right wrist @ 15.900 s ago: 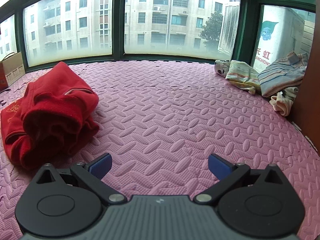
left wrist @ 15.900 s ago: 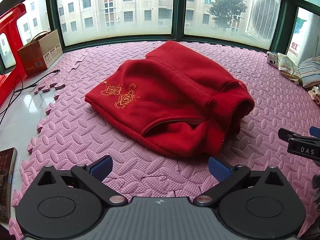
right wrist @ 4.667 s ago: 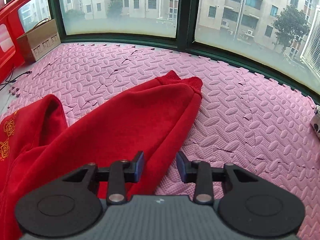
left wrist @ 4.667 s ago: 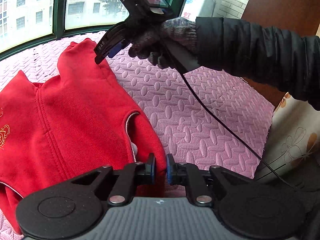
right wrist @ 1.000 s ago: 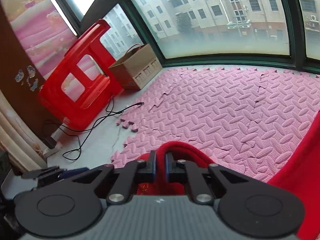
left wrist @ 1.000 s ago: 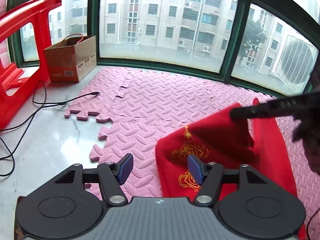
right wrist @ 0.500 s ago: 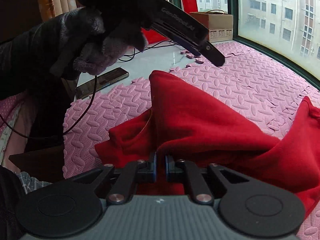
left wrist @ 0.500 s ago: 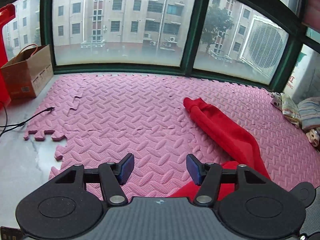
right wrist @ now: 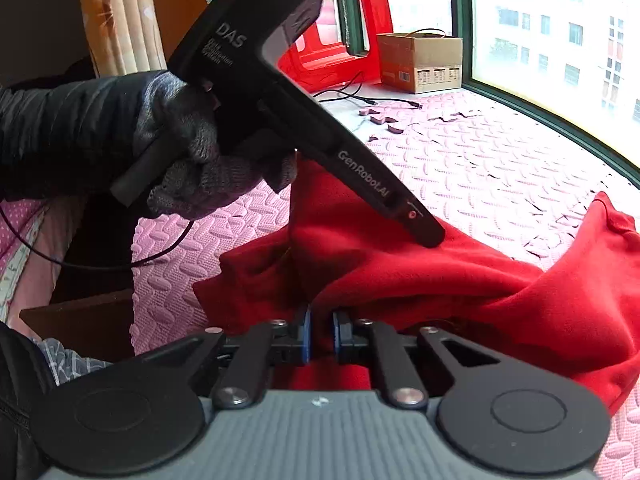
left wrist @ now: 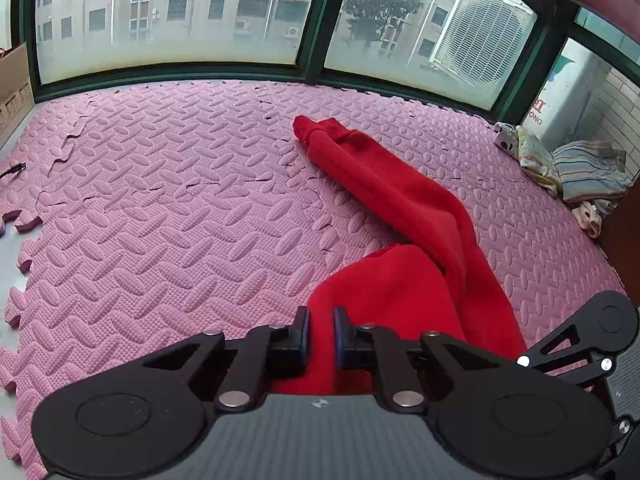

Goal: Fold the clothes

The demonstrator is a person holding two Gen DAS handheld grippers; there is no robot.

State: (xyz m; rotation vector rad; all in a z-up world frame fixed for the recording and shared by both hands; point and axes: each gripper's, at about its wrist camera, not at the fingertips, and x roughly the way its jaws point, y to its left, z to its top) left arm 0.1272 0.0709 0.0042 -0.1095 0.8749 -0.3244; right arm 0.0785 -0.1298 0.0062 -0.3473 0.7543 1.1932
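I see the red fleece garment point(left wrist: 404, 280) on the pink interlocking foam floor mat point(left wrist: 168, 208), and both grippers pinch it. My left gripper point(left wrist: 321, 334) has just been closing; its blue pads now pinch a raised fold at the garment's near edge, with red cloth between the jaws. From that fold one long sleeve runs away across the mat toward the green-framed window point(left wrist: 316, 20), cuff lying flat. My right gripper point(right wrist: 320, 336) is clamped on another bunched edge of the garment point(right wrist: 460, 280). In the right wrist view the left gripper point(right wrist: 430, 240) comes down onto the cloth just beyond that pinch, held by a hand in a grey knit glove point(right wrist: 196, 160).
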